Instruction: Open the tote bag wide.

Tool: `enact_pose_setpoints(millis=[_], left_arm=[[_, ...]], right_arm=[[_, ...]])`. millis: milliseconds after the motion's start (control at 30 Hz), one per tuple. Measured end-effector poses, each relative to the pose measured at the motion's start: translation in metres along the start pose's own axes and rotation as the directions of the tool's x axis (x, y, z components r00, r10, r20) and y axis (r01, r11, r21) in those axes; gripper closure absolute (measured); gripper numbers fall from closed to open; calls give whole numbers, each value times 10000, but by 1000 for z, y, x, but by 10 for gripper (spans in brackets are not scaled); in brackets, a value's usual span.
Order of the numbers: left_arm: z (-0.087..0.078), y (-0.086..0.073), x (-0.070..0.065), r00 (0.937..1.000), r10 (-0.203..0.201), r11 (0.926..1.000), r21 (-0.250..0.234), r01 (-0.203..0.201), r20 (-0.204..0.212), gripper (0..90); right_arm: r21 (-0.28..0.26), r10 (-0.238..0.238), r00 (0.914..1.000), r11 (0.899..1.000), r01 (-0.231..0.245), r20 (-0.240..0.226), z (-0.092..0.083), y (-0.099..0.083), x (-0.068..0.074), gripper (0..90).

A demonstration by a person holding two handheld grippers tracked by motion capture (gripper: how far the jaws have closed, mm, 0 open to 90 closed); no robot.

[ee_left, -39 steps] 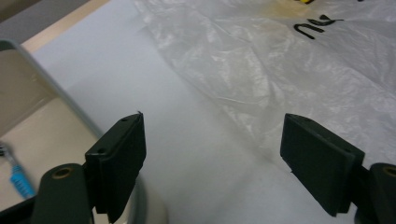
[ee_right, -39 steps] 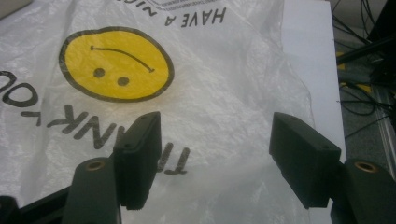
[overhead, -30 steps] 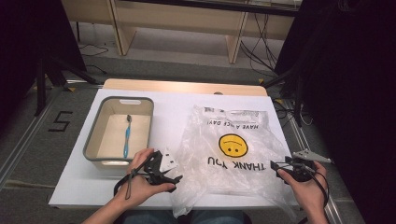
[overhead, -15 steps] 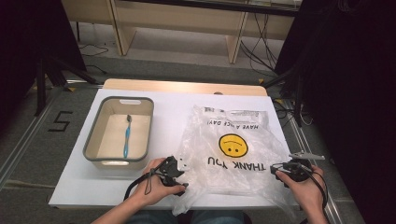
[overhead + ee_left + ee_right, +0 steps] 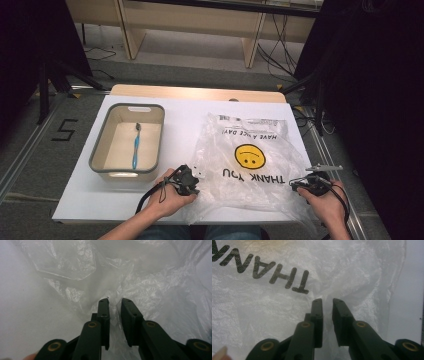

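A grey bin [image 5: 97, 150] sits on the white table [image 5: 185, 115], left of the clear plastic bag [image 5: 250, 165], with a blue toothbrush [image 5: 135, 150] lying inside it. My left gripper [image 5: 191, 181] rests at the bag's near left corner; its jaws have just been closing and now pinch a fold of the film. The bag lies flat, its smiley face upside down to me. My right gripper [image 5: 300, 186] is at the bag's near right edge, jaws just closed on the plastic there.
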State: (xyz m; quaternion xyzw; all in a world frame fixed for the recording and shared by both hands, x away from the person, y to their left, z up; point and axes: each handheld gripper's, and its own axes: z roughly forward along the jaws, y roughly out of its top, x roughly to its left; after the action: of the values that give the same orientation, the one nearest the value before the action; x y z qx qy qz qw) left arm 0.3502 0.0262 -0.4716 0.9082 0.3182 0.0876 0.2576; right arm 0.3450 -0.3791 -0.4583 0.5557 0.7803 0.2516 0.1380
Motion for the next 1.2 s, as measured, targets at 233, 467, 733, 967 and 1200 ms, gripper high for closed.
enact_pose_setpoints(millis=[233, 467, 733, 967, 1200], left_arm=[[0, 1, 1, 10000, -85, 10000, 48, 85, -35, 885], [-5, 8, 6, 9991, 122, 9999, -97, -126, -406, 891], [-19, 17, 19, 9960, -22, 9989, -475, -21, -894, 892], [-27, 23, 30, 9922, -252, 9976, -666, 172, -1219, 892], [-32, 31, 43, 9845, -609, 9951, -872, 470, -1643, 892]], right_arm=[[216, 84, 9997, 9997, -79, -248, 2, 0, -1, 900], [74, 219, 9993, 9997, -217, -291, -3, 1, 1, 900], [-117, 371, 9981, 9992, -377, -497, -6, 2, 5, 900], [-343, 337, 9966, 9988, -363, -747, -9, 6, 14, 900], [-710, 211, 9944, 9971, -286, -1037, -11, 10, 24, 900]])
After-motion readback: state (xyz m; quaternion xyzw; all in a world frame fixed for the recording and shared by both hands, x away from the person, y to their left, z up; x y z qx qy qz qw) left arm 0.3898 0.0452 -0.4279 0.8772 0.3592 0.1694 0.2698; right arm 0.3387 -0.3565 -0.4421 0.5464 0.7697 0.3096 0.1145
